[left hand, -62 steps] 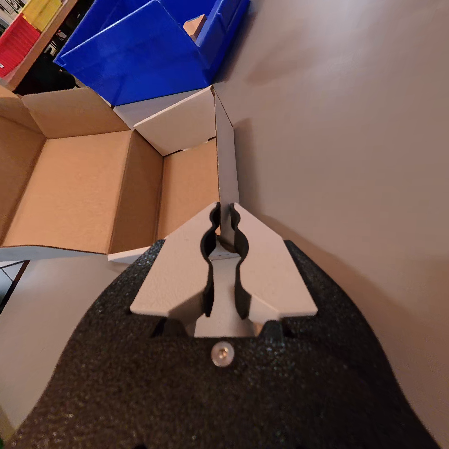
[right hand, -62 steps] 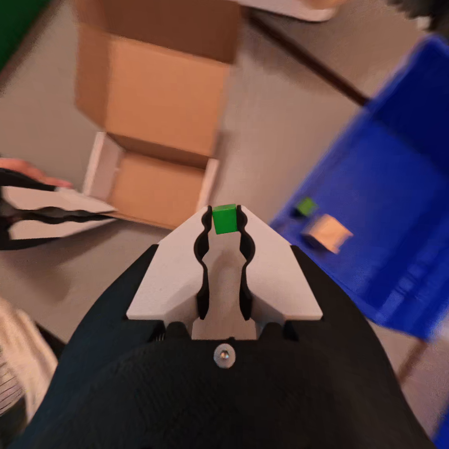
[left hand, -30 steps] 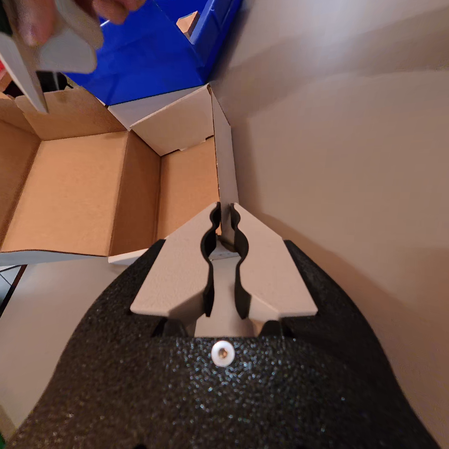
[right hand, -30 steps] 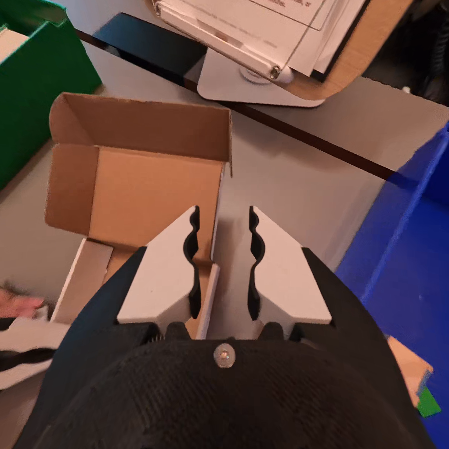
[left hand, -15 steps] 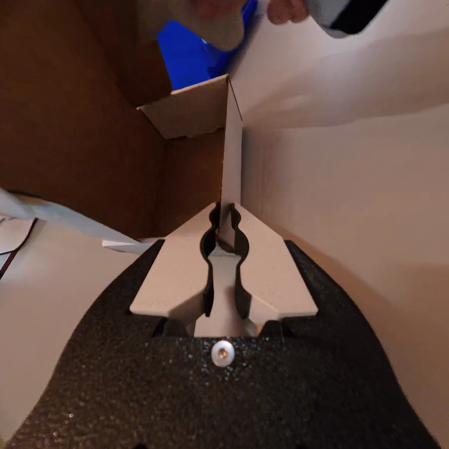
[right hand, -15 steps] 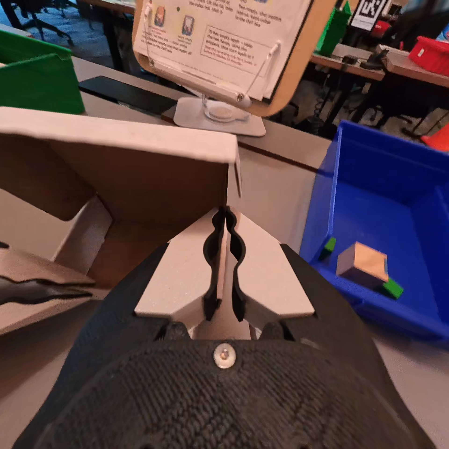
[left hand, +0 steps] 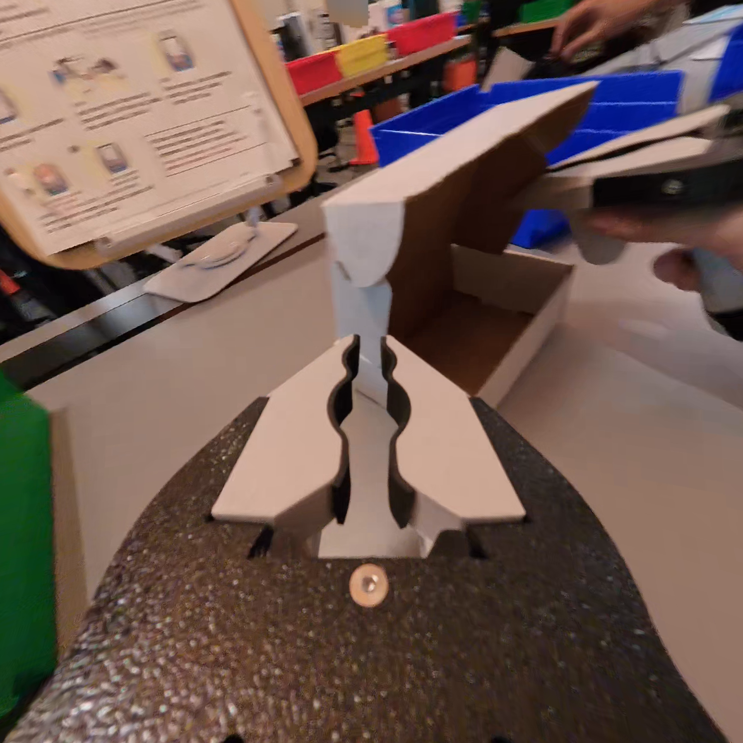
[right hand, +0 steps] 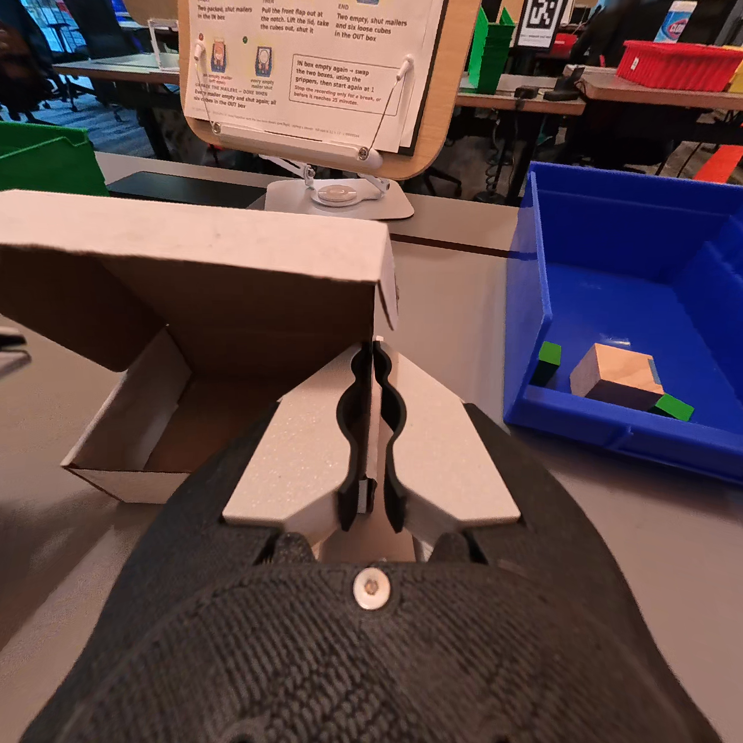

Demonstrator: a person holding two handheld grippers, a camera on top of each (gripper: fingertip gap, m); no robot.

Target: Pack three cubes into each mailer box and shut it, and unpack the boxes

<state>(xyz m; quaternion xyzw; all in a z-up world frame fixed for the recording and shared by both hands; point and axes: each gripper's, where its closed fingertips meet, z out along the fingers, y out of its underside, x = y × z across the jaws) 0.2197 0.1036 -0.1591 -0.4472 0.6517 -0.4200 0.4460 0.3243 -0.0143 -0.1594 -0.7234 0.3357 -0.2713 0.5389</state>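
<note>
A white mailer box (right hand: pixel 120 478) with a brown inside stands on the table, its lid (right hand: pixel 201 237) tilted halfway down over it. My right gripper (right hand: pixel 372 345) is shut on the lid's right side flap. My left gripper (left hand: pixel 370 341) is shut on the lid's left side flap (left hand: pixel 362 281). The right gripper (left hand: pixel 659 177) also shows at the lid's far side in the left wrist view. No cubes show in the visible part of the box (left hand: pixel 522 362). Two green cubes (right hand: pixel 549 354) and a wooden cube (right hand: pixel 619 370) lie in the blue bin (right hand: pixel 603 438).
An instruction sheet on a stand (right hand: pixel 313 80) is behind the box. A green bin (right hand: pixel 44 161) is at the back left and shows in the left wrist view (left hand: pixel 24 522). The blue bin stands close on the box's right.
My right gripper let go of a green cube over the box, then shut on the lid's flap. Both grippers have swung the lid up and over the box. The left stayed shut on its flap.
</note>
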